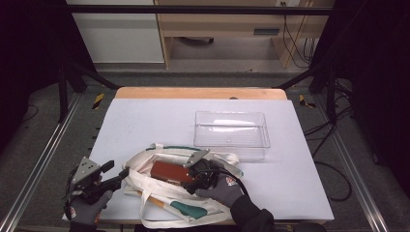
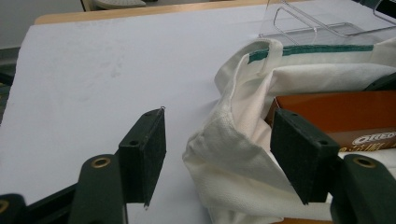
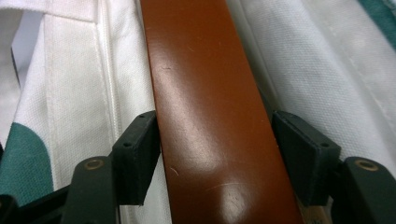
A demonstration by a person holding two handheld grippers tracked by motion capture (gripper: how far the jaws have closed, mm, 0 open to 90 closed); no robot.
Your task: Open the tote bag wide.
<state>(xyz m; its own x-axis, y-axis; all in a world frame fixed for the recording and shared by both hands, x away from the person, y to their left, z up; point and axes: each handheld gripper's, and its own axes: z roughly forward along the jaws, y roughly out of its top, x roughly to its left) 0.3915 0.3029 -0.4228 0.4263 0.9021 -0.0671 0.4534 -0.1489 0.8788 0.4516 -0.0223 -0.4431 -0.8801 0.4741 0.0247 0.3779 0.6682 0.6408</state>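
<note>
Black jaws of our right gripper (image 3: pixel 215 154) stand on either side of the brown biscuit box (image 3: pixel 210 116), the pads at its long edges; we cannot tell whether they press or merely flank it. That box lies inside the mouth of the white canvas tote bag (image 1: pixel 193 203), which is spread across the near part of the table (image 1: pixel 145 116). Our right hand (image 1: pixel 223 187), gloved in grey, reaches in from the bottom edge and angles leftward over the bag.

Our left gripper (image 2: pixel 219 149) is open, its jaws astride the bag's folded rim: the right pad sits against the cloth by the box end, the left pad stands clear over bare table. The left hand (image 1: pixel 86 209) holds low at the table's near left corner, pointing right towards the bag.

Beyond the bag, just past its far handle, stands a clear plastic bin (image 1: pixel 231 130). Bare table lies to the left and far side.
</note>
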